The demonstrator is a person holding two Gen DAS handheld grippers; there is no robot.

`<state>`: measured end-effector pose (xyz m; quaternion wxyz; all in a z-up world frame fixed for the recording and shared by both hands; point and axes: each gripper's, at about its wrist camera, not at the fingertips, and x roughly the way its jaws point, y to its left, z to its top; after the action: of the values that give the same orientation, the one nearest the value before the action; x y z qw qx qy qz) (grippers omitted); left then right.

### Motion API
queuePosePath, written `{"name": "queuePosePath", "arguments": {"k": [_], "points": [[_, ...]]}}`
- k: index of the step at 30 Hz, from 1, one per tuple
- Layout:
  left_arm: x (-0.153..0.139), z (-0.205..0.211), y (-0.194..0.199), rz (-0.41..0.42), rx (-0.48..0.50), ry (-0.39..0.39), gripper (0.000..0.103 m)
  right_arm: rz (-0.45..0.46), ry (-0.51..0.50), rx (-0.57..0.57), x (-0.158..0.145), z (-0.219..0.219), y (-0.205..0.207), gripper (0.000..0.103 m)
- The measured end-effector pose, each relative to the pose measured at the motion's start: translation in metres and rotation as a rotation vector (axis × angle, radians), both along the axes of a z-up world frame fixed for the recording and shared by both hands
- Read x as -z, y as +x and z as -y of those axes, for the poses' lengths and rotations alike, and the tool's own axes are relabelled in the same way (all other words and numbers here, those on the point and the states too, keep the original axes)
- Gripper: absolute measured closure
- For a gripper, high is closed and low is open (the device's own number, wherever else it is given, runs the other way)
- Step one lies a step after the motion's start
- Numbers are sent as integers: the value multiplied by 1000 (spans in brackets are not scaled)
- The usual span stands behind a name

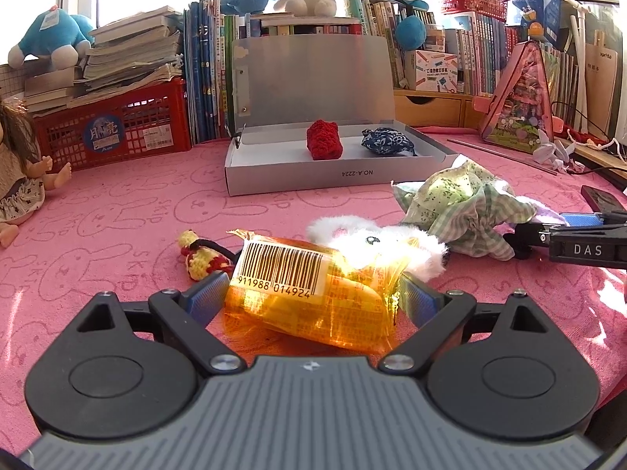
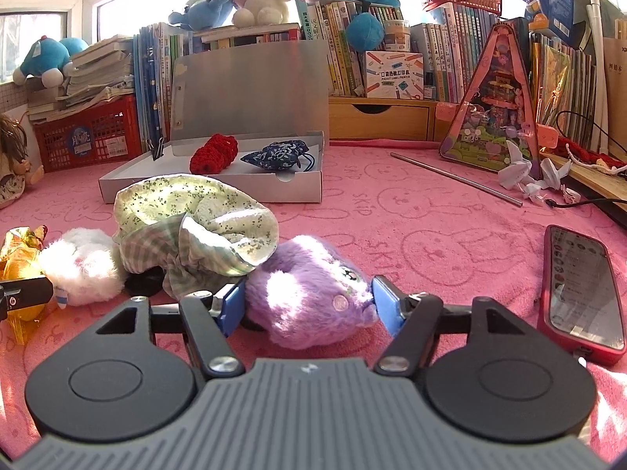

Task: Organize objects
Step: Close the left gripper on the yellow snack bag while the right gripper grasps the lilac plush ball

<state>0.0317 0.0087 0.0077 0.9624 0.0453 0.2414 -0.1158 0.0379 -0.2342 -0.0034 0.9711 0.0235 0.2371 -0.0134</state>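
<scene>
**Both tongs straddle their picks; the box lies straight ahead**

The left gripper [image 1: 311, 297] stands wide, the orange packet [image 1: 309, 297] between its pads, long axis crosswise; the pads look to be touching its ends, though a firm grip I cannot confirm. The right gripper [image 2: 307, 305] has its pads against the purple plush [image 2: 309, 293], which lies crosswise too. Beyond, on the pink cloth [image 2: 431, 235], the open box [image 2: 211, 188] already holds a red knit [image 2: 214, 153] and a blue pouch [image 2: 280, 156]. The right gripper seems nearer it.
</scene>
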Motion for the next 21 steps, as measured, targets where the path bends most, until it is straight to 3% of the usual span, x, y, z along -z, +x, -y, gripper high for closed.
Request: {"name": "queuePosePath", "arguments": {"k": [4,11,21], "points": [[0,3,-4,13,-17,16,16,13,-2,-7,-1,0,-2,38],[-2,9,-11,32,-5,28,18,29,16,-2,-4,4,-3,40],[-26,4,-13,49,-23,-33,18,60,-6,21,-26,1,-7,40]]}}
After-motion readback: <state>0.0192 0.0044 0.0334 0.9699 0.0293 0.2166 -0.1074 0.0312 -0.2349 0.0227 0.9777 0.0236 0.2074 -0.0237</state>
